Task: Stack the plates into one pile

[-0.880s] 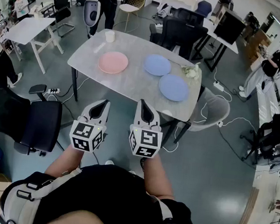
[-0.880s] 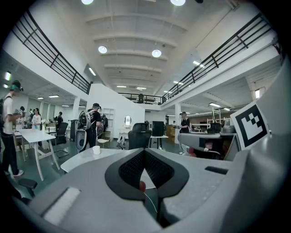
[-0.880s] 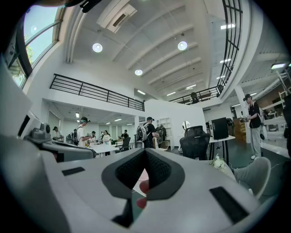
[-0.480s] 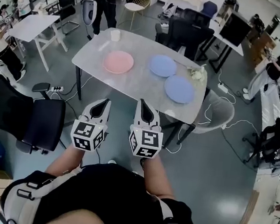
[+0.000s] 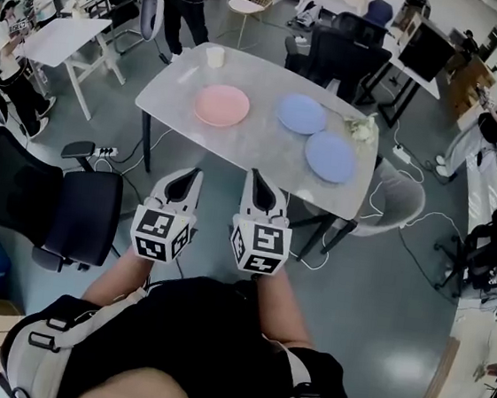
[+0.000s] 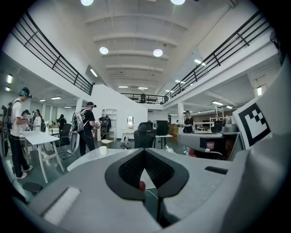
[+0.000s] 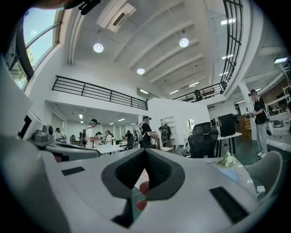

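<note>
**Plates unstacked, both grippers closed and empty**

Three plates lay apart on the grey table (image 5: 236, 152) in the upper centre of the head view. The pink plate (image 5: 222, 105) was at left, one blue plate (image 5: 302, 113) to its right, and a second blue plate (image 5: 330, 156) lower right, near the table edge. A white cup (image 5: 215, 56) stood by the table's upper-left edge. The left gripper (image 5: 193, 172) and right gripper (image 5: 255, 176) hung side by side at mid-frame, below the table and well apart from the plates. Each had its jaws pressed together with nothing between them.

Table (image 5: 254, 150): pink plate (image 5: 222, 106), blue plates (image 5: 302, 114), cup (image 5: 215, 57)
</note>
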